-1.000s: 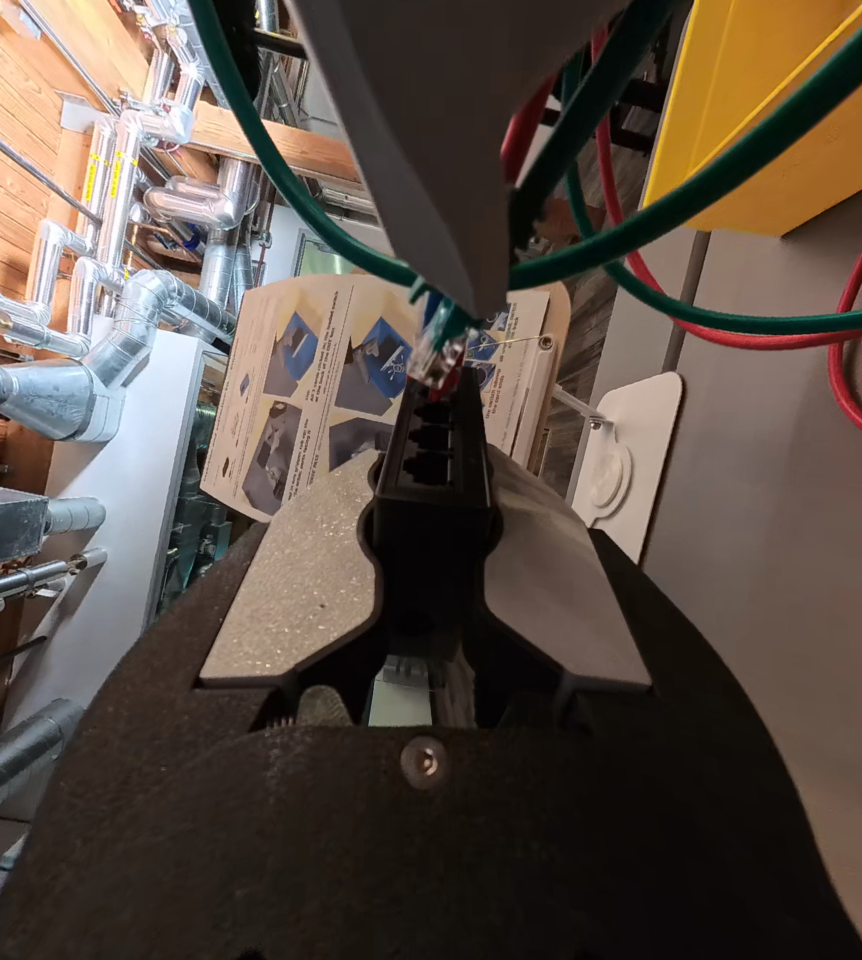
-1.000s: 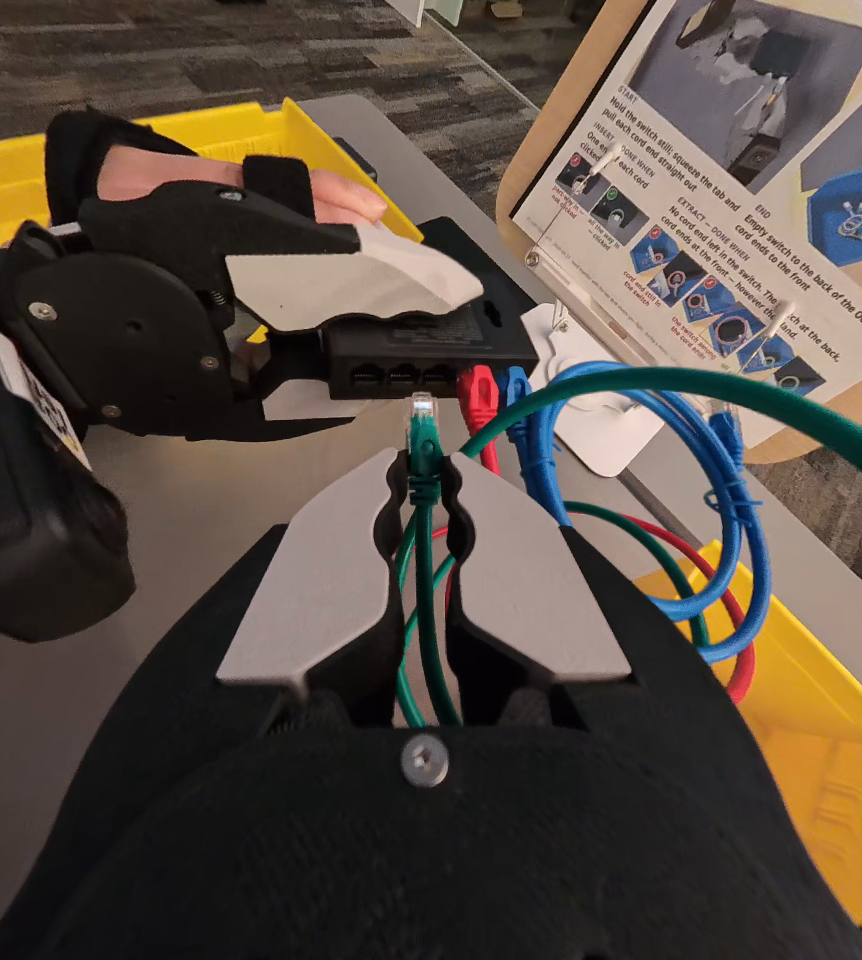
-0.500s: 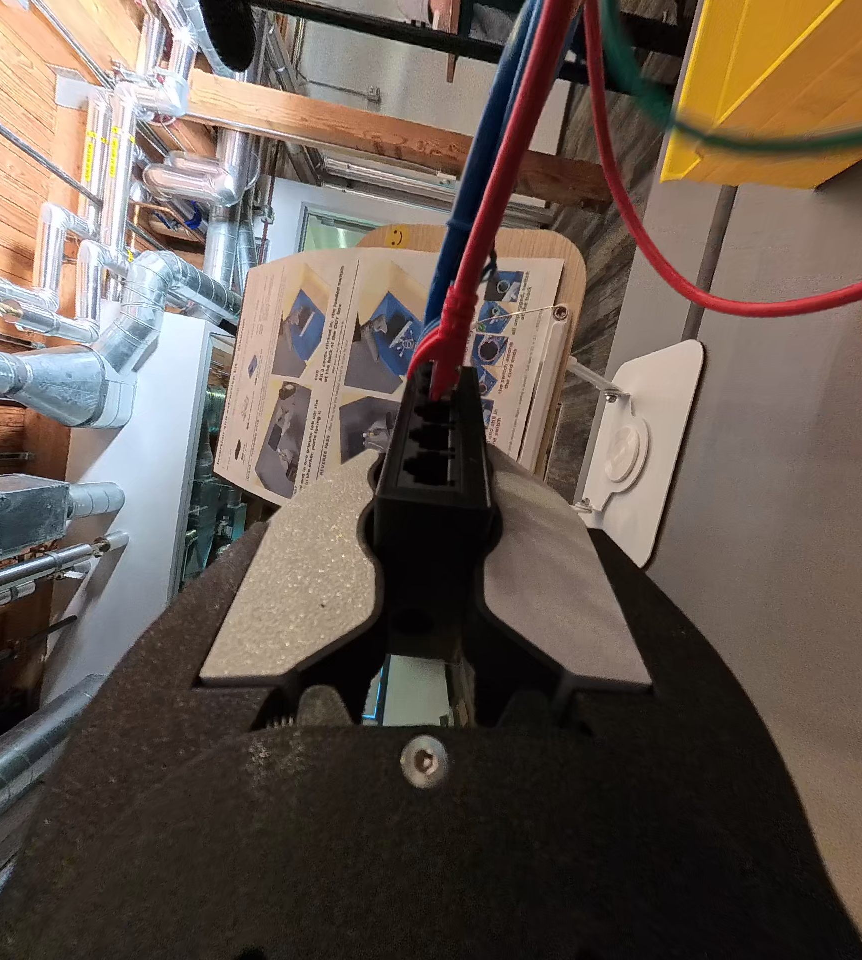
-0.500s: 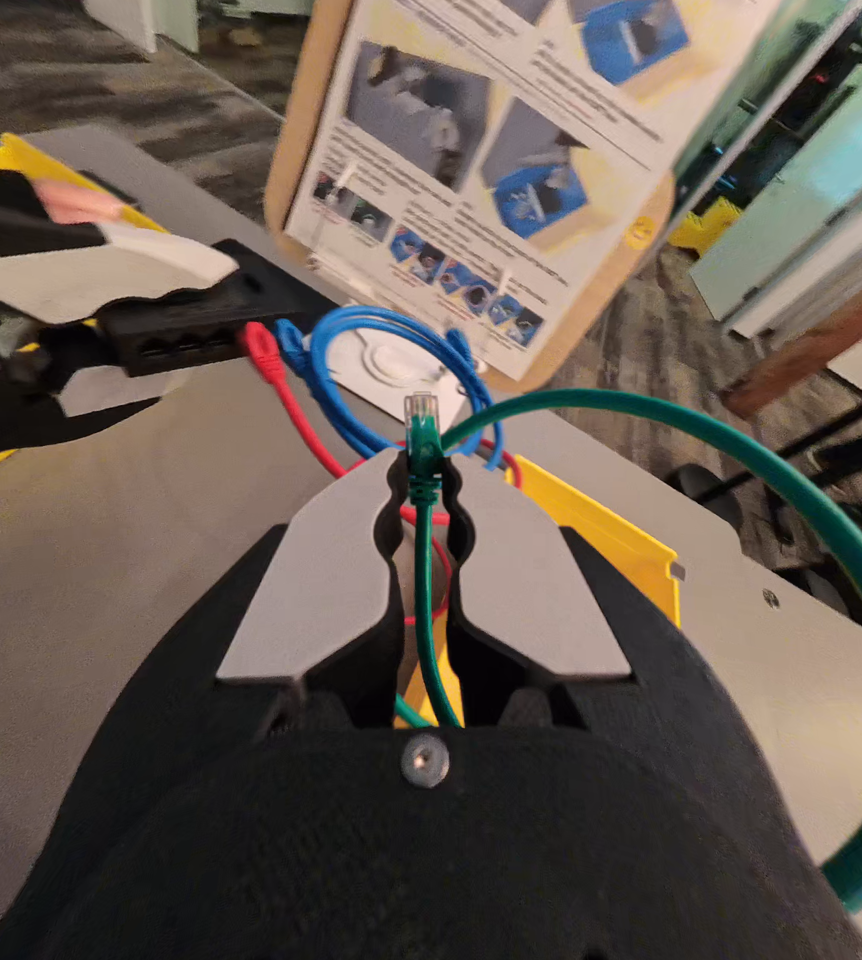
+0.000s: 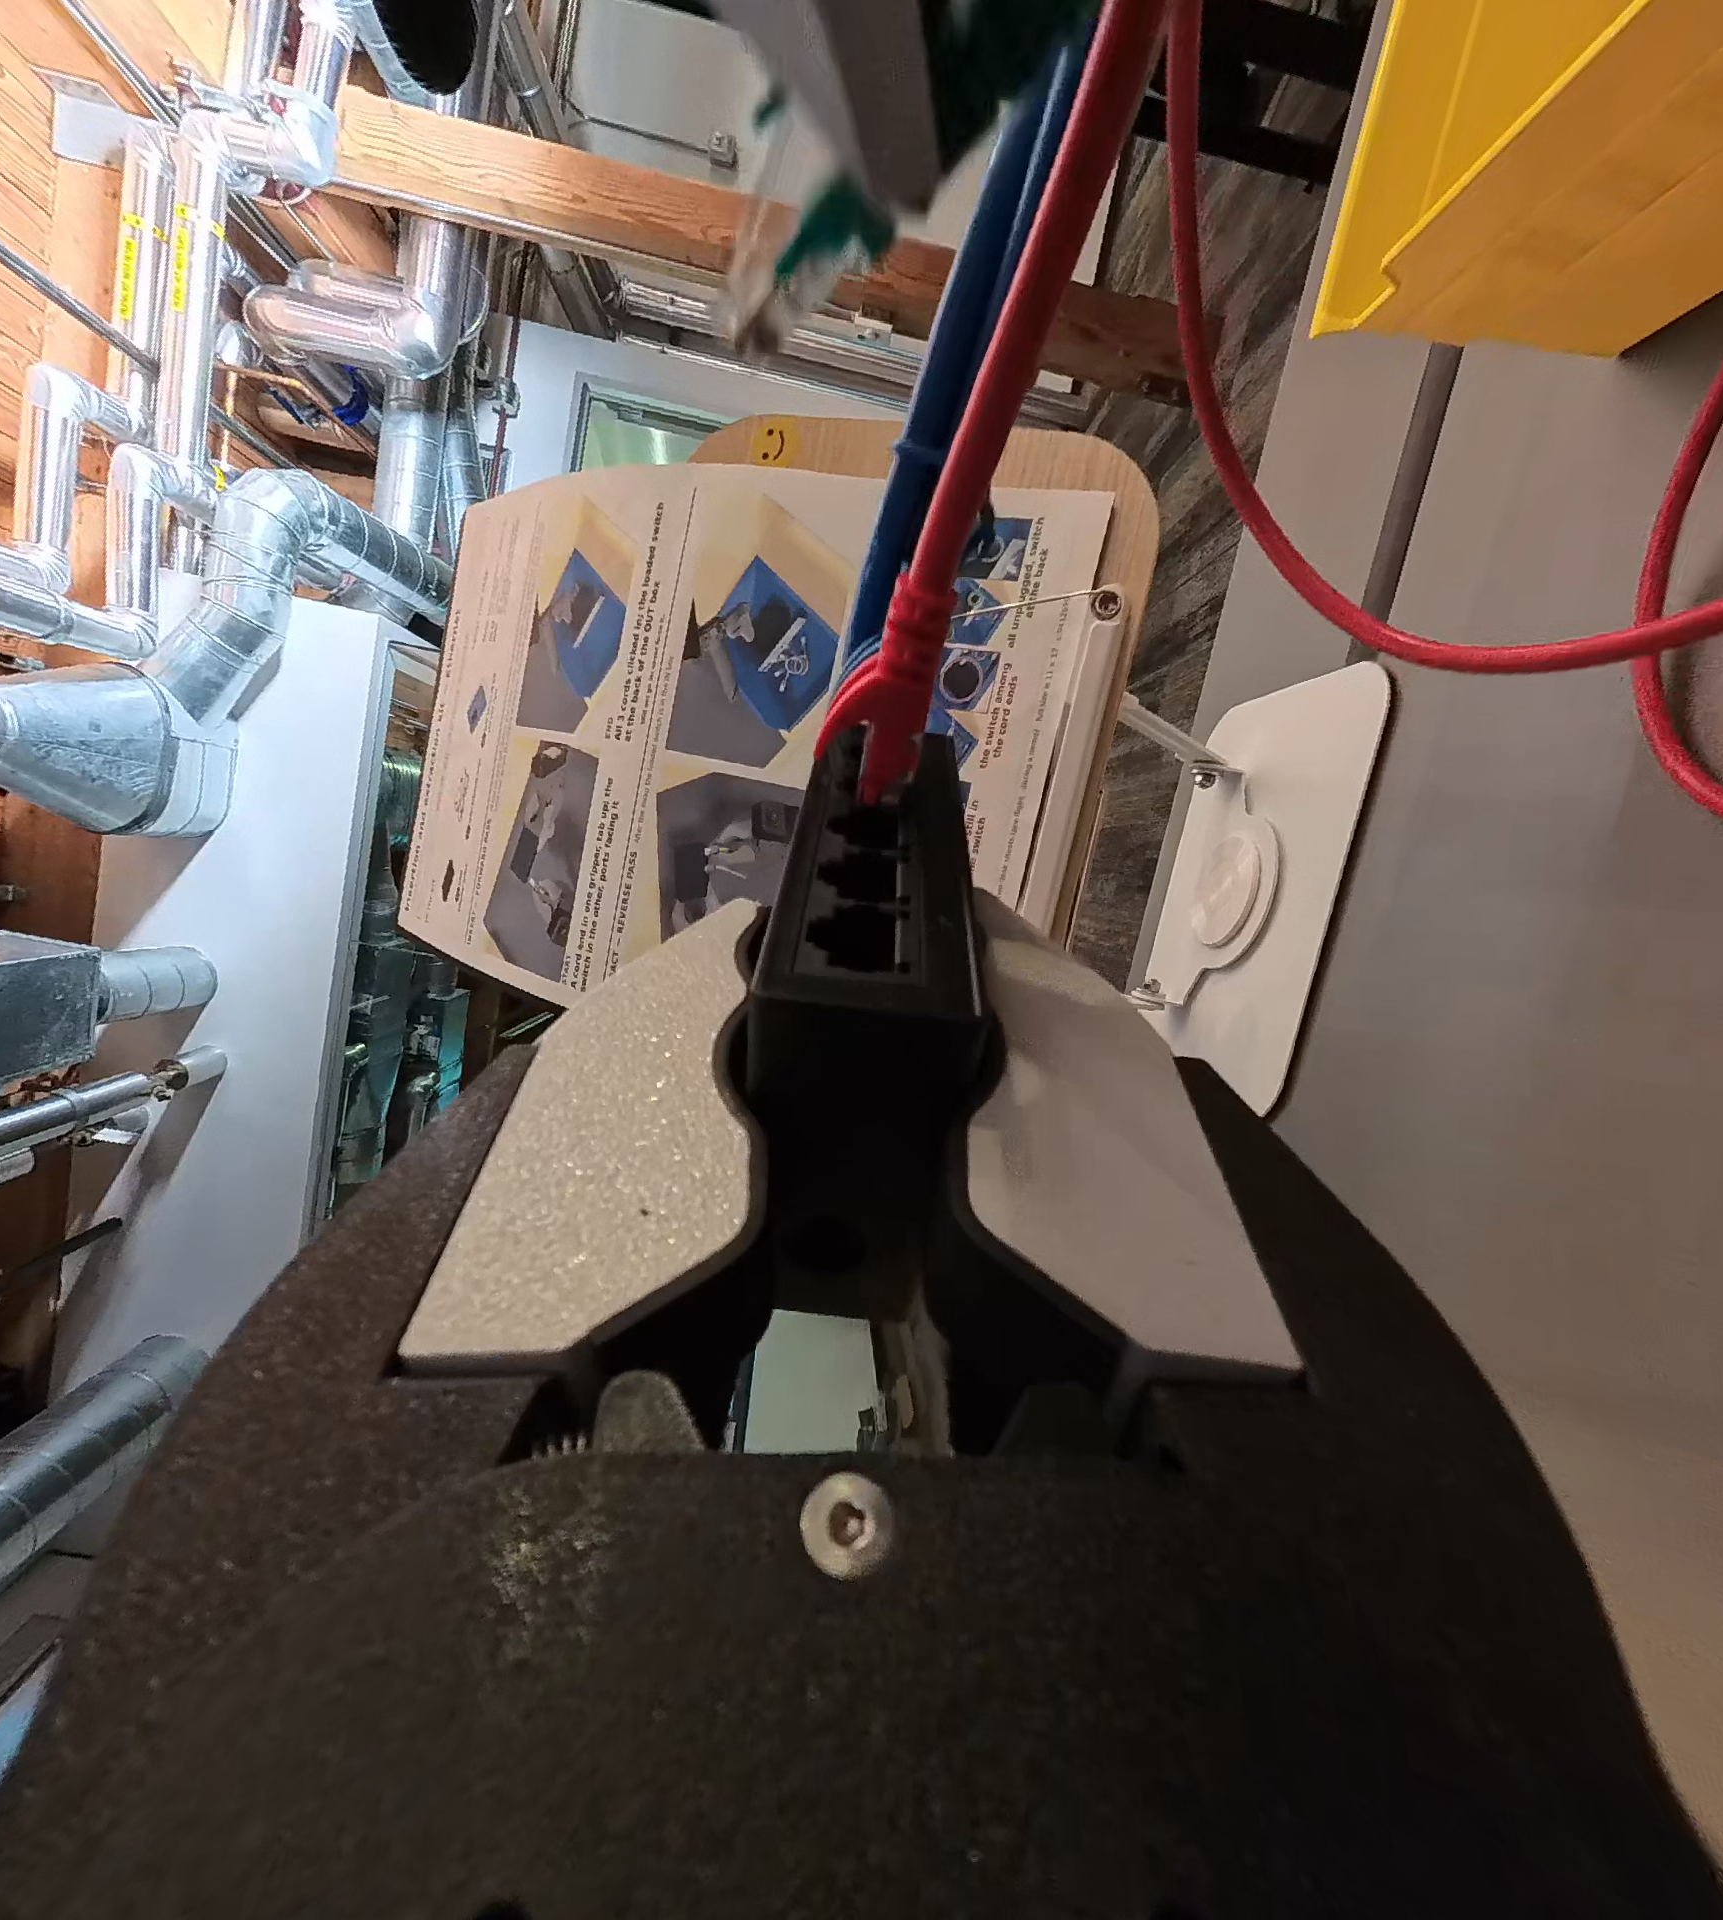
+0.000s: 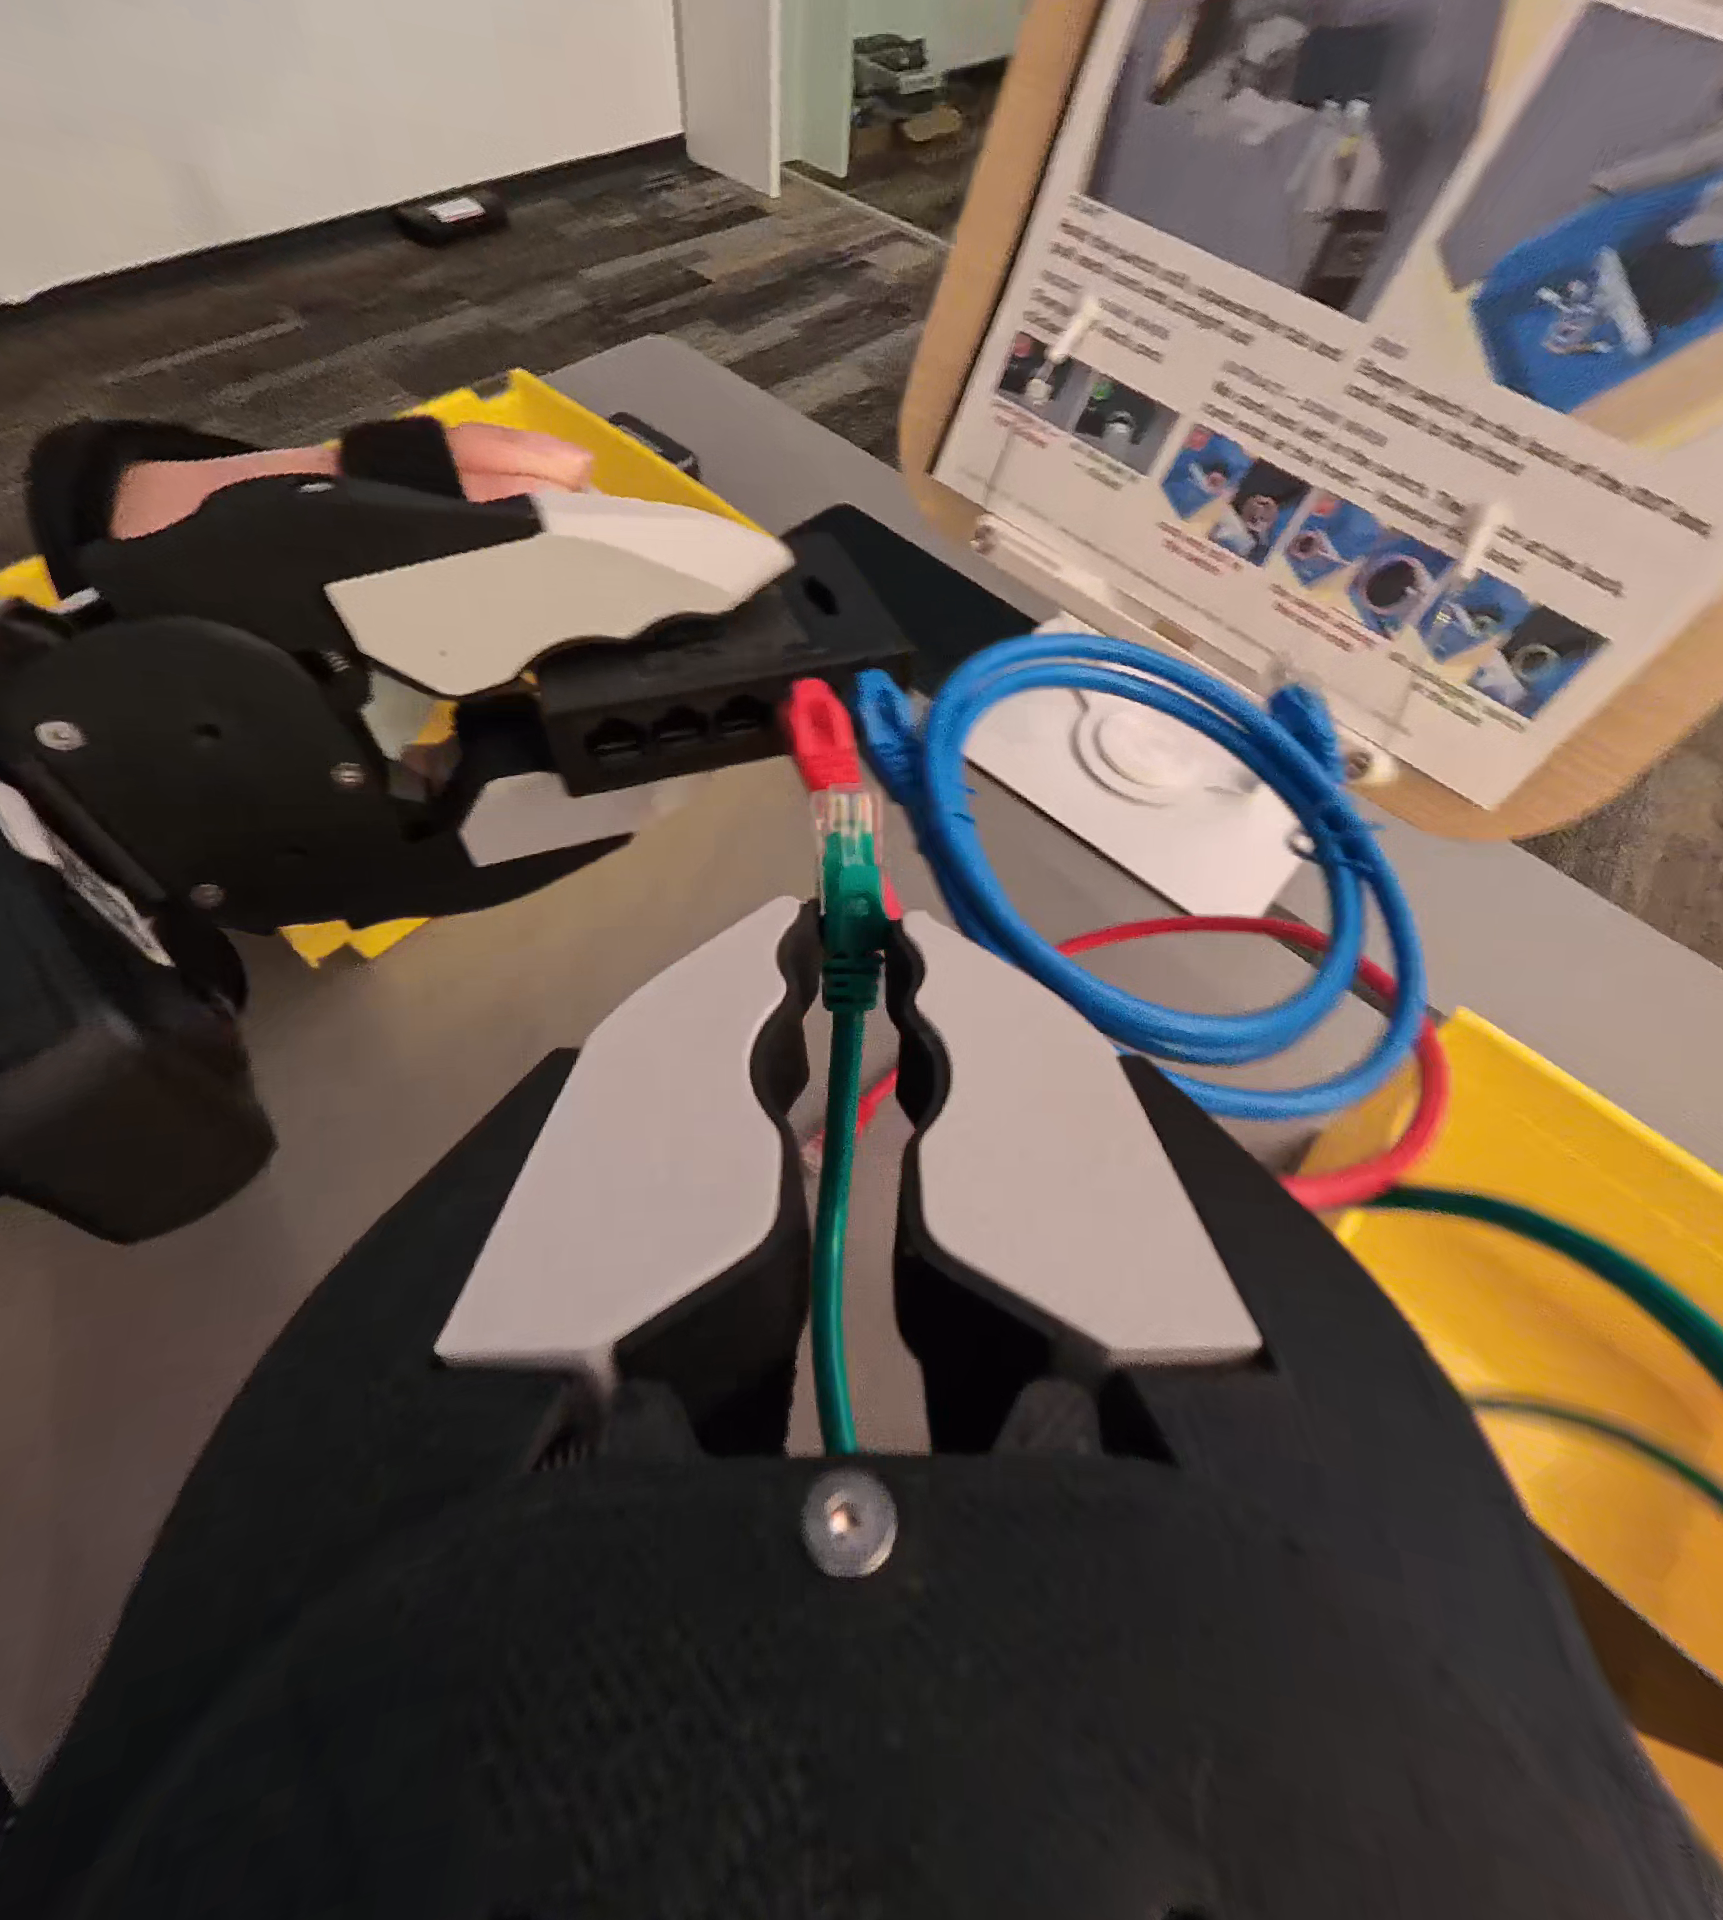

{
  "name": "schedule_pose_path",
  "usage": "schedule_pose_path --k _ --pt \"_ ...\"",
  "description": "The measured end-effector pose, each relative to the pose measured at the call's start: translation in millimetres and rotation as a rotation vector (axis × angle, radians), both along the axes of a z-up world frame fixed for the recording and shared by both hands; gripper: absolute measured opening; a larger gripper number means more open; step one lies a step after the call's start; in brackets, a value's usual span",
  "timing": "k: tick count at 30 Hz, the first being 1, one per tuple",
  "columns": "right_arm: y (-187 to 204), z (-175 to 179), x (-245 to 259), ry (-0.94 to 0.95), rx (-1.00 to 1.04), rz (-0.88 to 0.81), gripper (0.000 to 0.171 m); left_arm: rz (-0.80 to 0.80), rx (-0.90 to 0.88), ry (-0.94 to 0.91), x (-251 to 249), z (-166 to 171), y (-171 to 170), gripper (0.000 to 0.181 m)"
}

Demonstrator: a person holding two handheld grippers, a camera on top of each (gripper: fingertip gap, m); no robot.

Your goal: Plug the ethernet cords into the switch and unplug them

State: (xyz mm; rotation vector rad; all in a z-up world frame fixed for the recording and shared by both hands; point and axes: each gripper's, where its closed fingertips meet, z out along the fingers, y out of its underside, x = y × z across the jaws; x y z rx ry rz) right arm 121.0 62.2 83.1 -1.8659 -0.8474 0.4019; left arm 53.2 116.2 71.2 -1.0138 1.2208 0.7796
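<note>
My left gripper (image 5: 867,935) is shut on the black switch (image 5: 862,987) and holds it above the grey table. A red cord (image 5: 904,644) and a blue cord (image 5: 914,343) are plugged into its far ports. Three near ports (image 6: 675,732) are empty. My right gripper (image 6: 852,925) is shut on the green cord's plug (image 6: 849,883). The plug's clear tip sits just in front of the red plug (image 6: 821,727), apart from the switch (image 6: 836,613). In the right wrist view the left gripper (image 6: 701,707) is at left. The green plug (image 5: 815,239) shows blurred at the top of the left wrist view.
The blue cord's coil (image 6: 1200,862) hangs right of the switch. A yellow bin (image 6: 1563,1299) holds slack cord at right and another yellow bin (image 6: 566,416) sits behind the left gripper. An instruction board (image 6: 1356,416) on a white base (image 6: 1148,790) stands at the table's back. There is about 9 cm between the tips of the two grippers.
The right gripper pulled the green plug away from the switch and swung right, then came back. The plug is now near the red plug. The left gripper kept holding the switch.
</note>
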Motion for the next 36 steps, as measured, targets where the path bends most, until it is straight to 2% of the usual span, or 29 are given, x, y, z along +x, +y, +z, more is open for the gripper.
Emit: schedule_pose_path --k 3,6,21,36 --pt "-10.1 -7.0 -22.8 -0.047 0.008 0.074 0.013 -0.007 0.007 -0.003 0.8 1.8 -1.6 0.031" --pt "-9.5 -17.2 -29.7 -0.115 0.013 0.068 0.013 -0.033 0.019 -0.003 3.3 4.1 -5.6 0.030" --pt "-12.3 -39.7 -13.0 -0.241 -0.100 0.027 0.013 -0.127 0.070 0.120 31.8 -13.1 -20.1 0.031" --pt "-7.7 -66.6 -0.3 -0.287 -0.261 -0.034 0.013 -0.110 0.070 0.222 43.8 -35.3 -17.7 0.031"
